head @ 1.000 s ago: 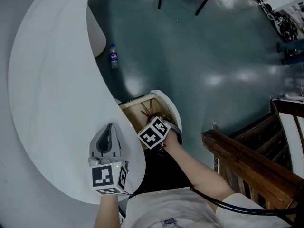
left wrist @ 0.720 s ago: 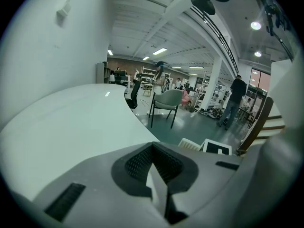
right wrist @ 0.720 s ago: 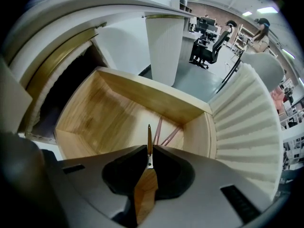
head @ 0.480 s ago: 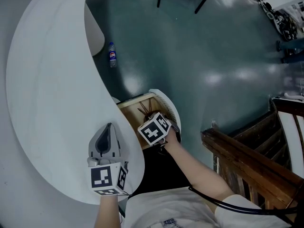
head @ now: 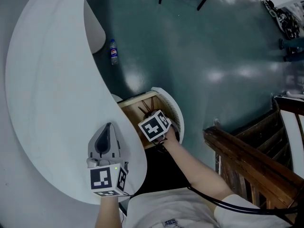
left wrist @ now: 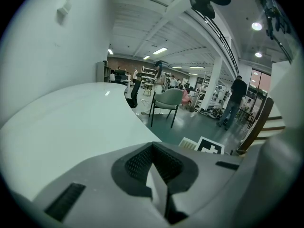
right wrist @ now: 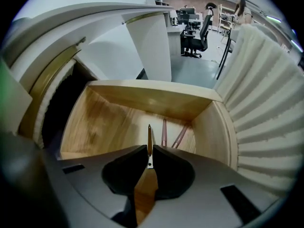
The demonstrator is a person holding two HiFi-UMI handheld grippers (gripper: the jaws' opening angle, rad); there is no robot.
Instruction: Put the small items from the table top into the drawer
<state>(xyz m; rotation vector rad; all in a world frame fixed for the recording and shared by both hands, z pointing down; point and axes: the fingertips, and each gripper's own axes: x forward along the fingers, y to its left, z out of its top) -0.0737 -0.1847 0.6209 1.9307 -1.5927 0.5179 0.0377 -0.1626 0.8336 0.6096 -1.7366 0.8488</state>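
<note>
Now, right gripper (right wrist: 149, 150): clamped on brown pen (right wrist: 148, 134), long axis pointing up-frame into wooden drawer (right wrist: 104, 122).
Left gripper (left wrist: 153, 146): closed, empty.

Three pens: one pen (right wrist: 149, 144) between the jaws of the right gripper (right wrist: 148, 164), a second pen (right wrist: 164, 132) and a third pen (right wrist: 181, 136) side by side near the far right corner of the drawer (right wrist: 142, 96). One drawer. Two grippers, the left gripper (left wrist: 154, 177) above the table (left wrist: 71, 127). One table. One bottle (head: 113, 52) on the floor (head: 199, 42).
</note>
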